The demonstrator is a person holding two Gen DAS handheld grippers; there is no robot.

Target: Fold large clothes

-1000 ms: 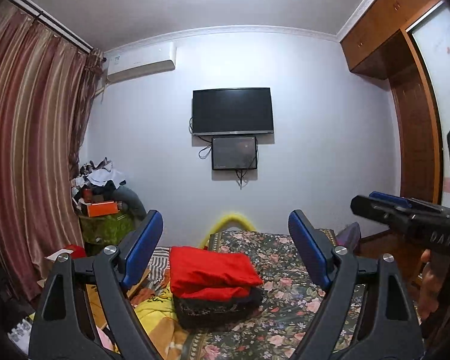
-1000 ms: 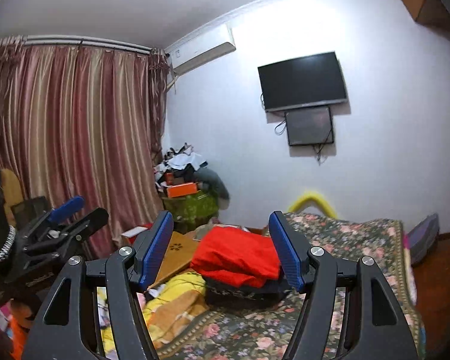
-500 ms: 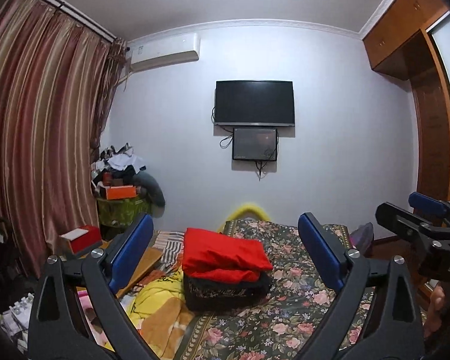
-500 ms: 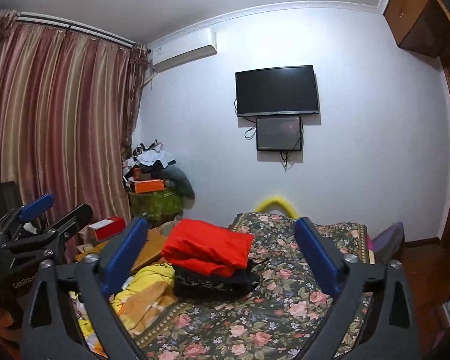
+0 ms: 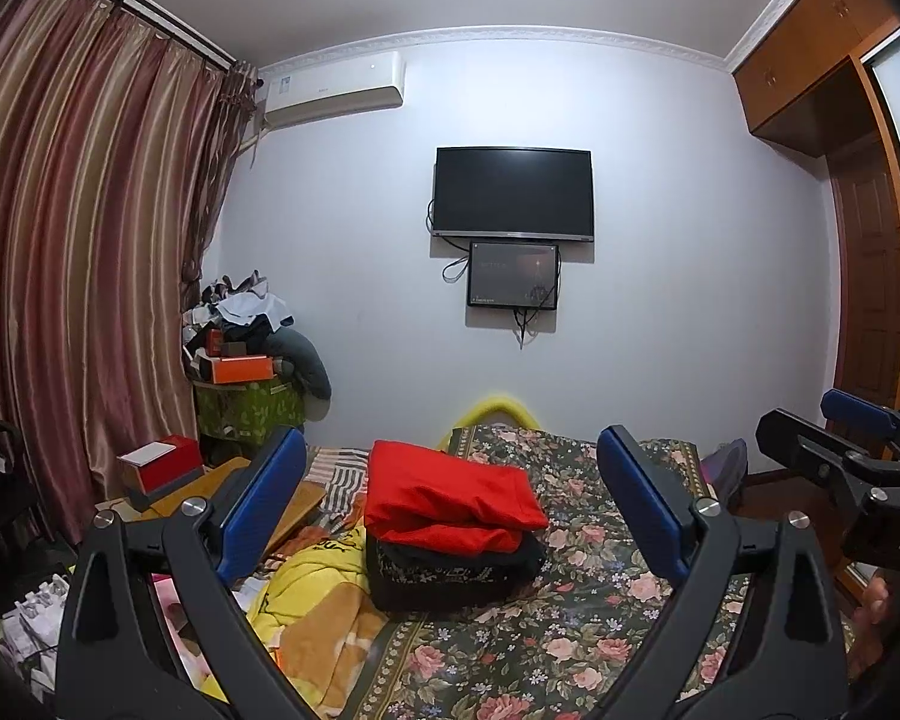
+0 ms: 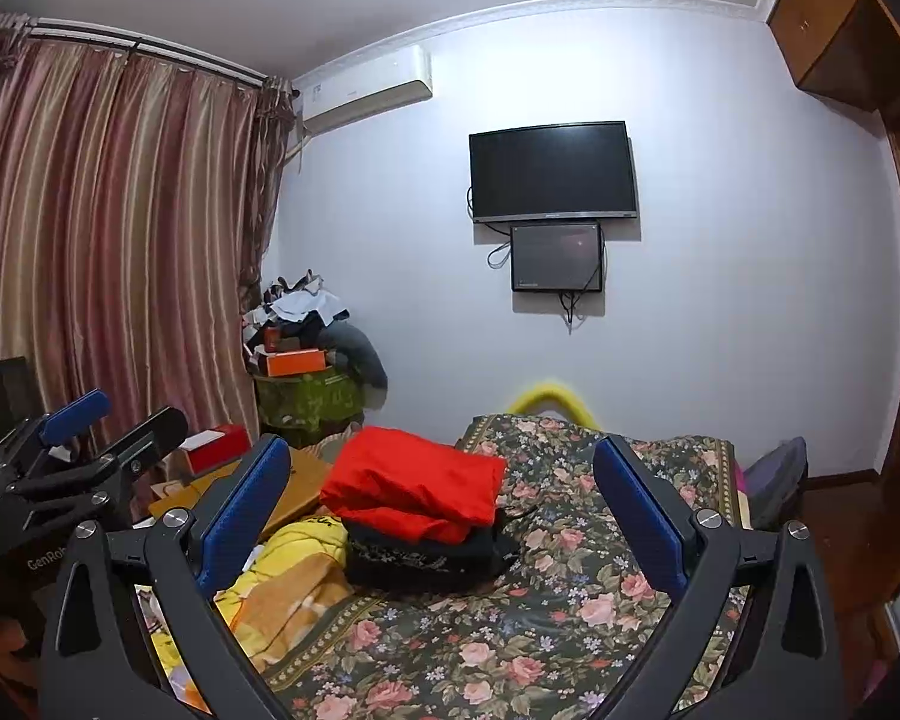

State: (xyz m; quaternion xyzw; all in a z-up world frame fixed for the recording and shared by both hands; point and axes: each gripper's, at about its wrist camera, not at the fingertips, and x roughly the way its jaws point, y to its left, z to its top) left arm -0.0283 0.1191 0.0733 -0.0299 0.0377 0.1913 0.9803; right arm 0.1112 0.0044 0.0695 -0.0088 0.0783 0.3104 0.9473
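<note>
A folded red garment lies on top of a folded black garment on the floral bedspread. My left gripper is open and empty, held above the near part of the bed, well short of the pile. My right gripper is open and empty, also short of the pile, where the red garment and the black one show. The right gripper shows at the right edge of the left view. The left gripper shows at the left edge of the right view.
A yellow blanket lies crumpled left of the pile. Wooden boards and a red-and-white box sit beside the bed. A cluttered stack of boxes and clothes stands by the striped curtain. A TV hangs on the far wall. A wardrobe is at right.
Both grippers have opened wider and drawn back and turned, so the bed and the folded pile sit more central in both views. The pile has not moved.
</note>
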